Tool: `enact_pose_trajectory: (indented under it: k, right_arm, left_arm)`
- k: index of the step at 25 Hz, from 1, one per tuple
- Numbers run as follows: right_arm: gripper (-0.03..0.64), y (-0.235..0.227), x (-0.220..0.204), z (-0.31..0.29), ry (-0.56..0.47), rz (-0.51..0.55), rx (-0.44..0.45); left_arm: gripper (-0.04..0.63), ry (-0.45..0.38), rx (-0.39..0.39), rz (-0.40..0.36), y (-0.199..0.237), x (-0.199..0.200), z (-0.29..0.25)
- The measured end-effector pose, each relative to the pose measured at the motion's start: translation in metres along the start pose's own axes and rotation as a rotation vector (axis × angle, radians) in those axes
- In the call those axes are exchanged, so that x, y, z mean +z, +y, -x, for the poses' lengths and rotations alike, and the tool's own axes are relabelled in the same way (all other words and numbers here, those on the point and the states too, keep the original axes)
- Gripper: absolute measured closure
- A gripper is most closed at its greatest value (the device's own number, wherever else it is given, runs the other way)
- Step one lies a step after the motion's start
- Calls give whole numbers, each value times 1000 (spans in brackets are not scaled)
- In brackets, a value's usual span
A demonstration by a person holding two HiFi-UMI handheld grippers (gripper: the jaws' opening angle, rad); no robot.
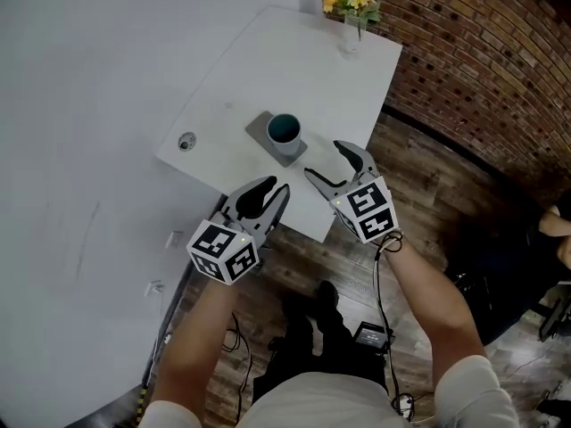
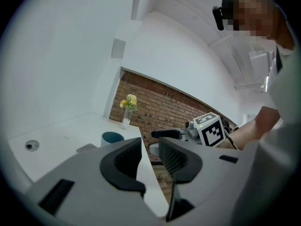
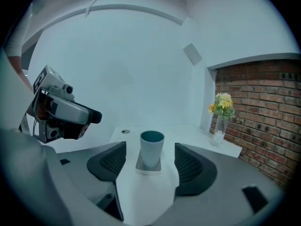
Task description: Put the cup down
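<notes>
Two claws near table (image 1: 268, 61) edge, both empty: right claw (image 1: 323, 159) spread wide, left claw (image 1: 275, 187) only little apart. Upright cup (image 1: 285, 132) sits on grey mat (image 1: 260, 128), untouched. Risk: careless claw bumps cup, tips it.

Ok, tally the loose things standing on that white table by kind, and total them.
Cup: 1
Square grey coaster: 1
Glass vase of yellow flowers: 1
Total: 3
</notes>
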State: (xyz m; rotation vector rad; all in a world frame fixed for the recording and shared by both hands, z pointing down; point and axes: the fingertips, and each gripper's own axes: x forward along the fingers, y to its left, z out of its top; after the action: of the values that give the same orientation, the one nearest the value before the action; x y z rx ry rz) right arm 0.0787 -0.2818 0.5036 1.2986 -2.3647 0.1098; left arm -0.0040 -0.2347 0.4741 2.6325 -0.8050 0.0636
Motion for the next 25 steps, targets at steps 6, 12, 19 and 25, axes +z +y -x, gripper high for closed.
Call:
enact_pose_trajectory:
  k: [6,12,19,25]
  right_arm:
    - [488,-6,54,64,-75,12,-67]
    - [525,-3,85,116,-112,-32,-117]
    - [534,28,98,174,-141,-44,-128]
    - [557,44,100,201,-142,-96,-142]
  left_arm:
    - [502,-37,-2,-80,-34,42,26]
    - [506,-70,-44,-107,-69,72,52]
    - [506,-84,-67,-111,-108,69,91]
    - [508,-92,-71,-76,-113,68,111]
